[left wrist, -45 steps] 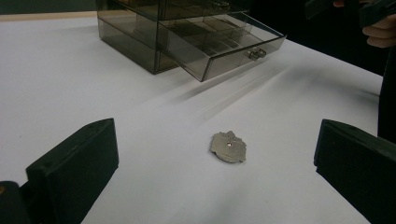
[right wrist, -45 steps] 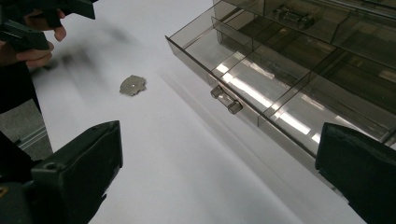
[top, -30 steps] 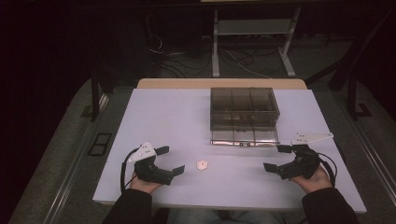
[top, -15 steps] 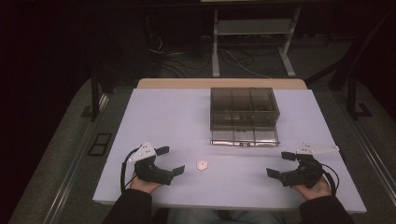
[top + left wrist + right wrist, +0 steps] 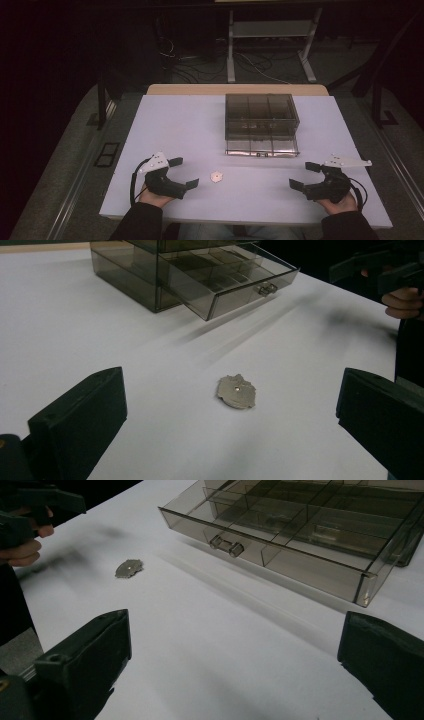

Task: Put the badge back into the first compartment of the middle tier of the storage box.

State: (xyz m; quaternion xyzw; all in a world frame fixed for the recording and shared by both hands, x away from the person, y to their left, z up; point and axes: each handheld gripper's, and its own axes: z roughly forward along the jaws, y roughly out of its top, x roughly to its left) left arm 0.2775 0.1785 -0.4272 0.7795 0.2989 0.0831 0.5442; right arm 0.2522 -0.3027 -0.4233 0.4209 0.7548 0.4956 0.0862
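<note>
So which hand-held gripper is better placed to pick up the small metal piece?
Left hand-held gripper: open, just beside the metal piece, which lies between its jaws' line of sight. The right hand-held gripper is farther off.

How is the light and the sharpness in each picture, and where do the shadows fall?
High view: dim and soft, with the table lit and the floor around it nearly black. Left gripper view: metal piece sharp, near tongs soft, streaky shadows below the drawer. Right gripper view: the drawer sharp, a blurred shadow near the far hand.
</note>
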